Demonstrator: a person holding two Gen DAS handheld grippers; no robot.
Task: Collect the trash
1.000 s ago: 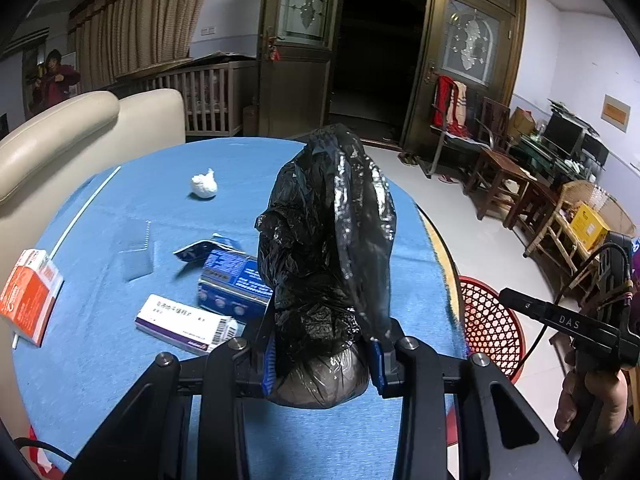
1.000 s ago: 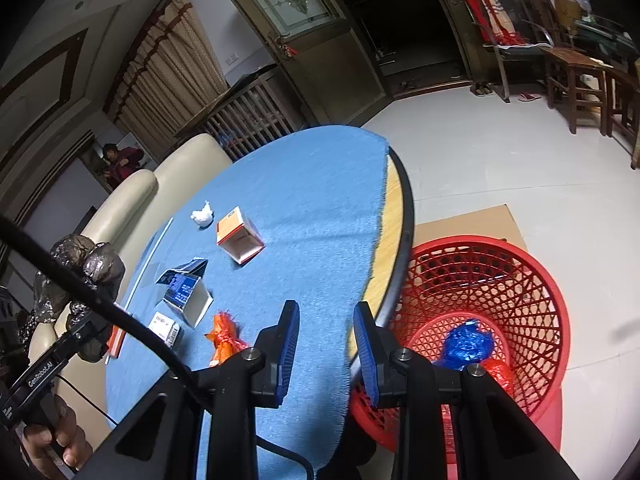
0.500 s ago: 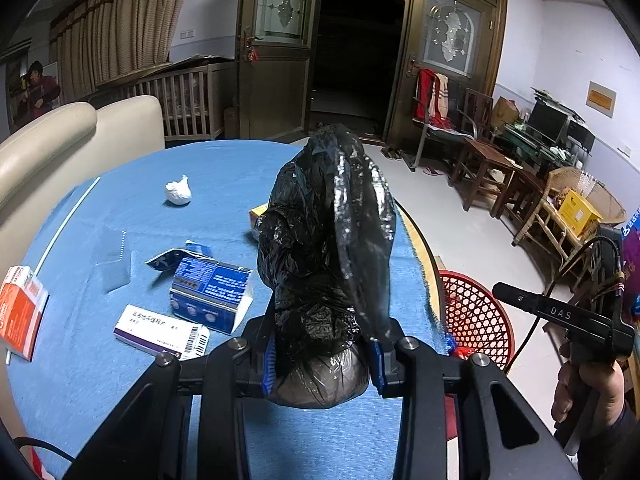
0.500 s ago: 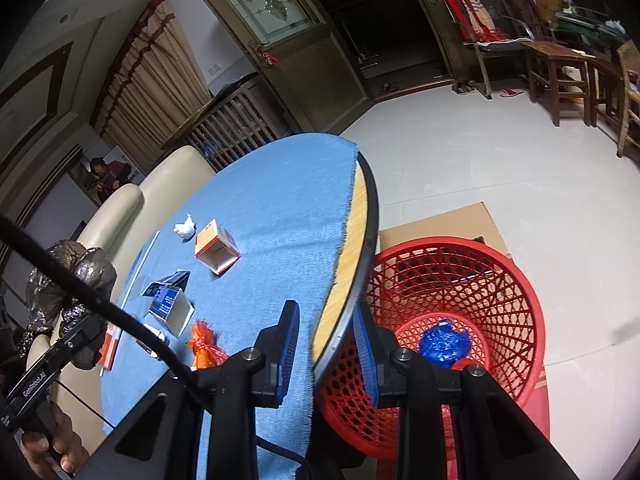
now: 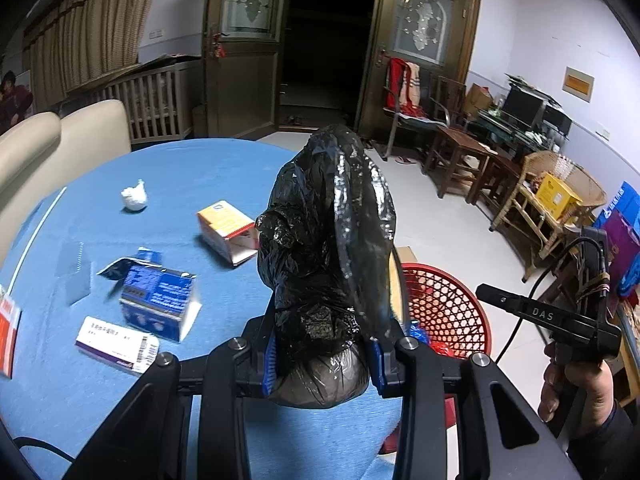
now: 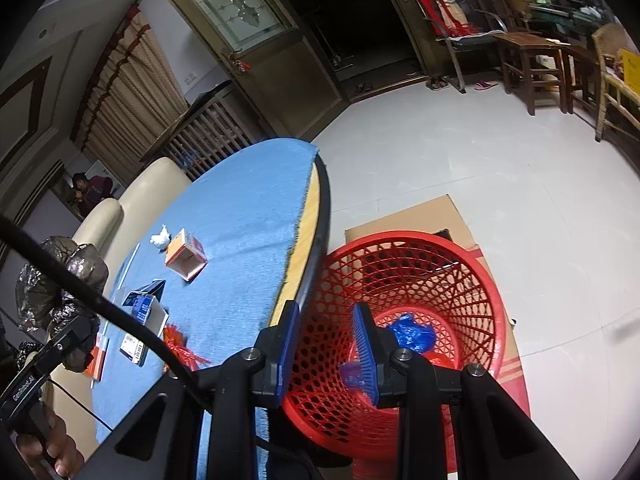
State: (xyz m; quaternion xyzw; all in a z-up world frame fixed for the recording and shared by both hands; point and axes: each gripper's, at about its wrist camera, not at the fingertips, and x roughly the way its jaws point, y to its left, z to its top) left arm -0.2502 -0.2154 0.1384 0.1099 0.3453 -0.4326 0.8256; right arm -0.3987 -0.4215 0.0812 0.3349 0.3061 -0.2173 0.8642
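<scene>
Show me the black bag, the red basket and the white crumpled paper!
black bag (image 5: 328, 240), left wrist view, middle of its shiny crinkled body.
red basket (image 6: 452, 248), right wrist view, far rim.
white crumpled paper (image 5: 134, 198), left wrist view, centre of the wad.

Round table with a blue cloth (image 5: 224, 168), beige sofa (image 5: 60, 140) at nine o'clock, dark wooden double door (image 5: 332, 40) at twelve, wooden chairs (image 5: 460, 156) and wicker chair (image 5: 568, 184) at three.

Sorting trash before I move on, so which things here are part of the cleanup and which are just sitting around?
Job:
black bag clamped in left tool
red basket
orange box
blue box
white wad

Lying about:
cream sofa
wooden chairs
</scene>
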